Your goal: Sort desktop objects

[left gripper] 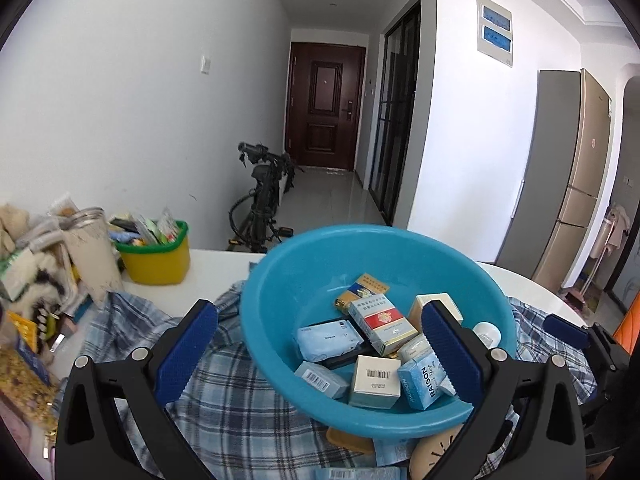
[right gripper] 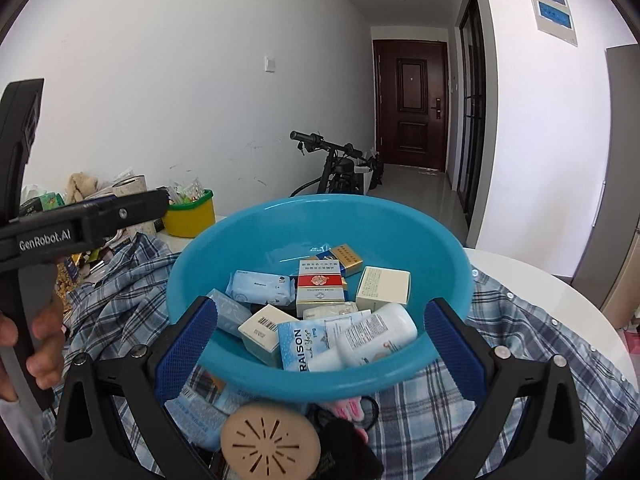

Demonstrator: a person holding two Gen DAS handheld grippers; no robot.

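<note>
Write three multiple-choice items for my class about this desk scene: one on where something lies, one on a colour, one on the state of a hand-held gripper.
1. Where does the white bottle lie?
A. In the yellow tub
B. In the blue basin
C. On the floor

2. What colour is the rim of the yellow tub?
A. Green
B. Red
C. Black

3. How is the right hand-held gripper?
A. Shut on a box
B. Shut on the shirt
C. Open, holding nothing

Key:
1 B: the bottle rests among boxes inside the blue basin.
2 A: a green band runs along the tub's top edge.
3 C: its fingers stand wide apart before the basin, which sits on the checked shirt.
</note>
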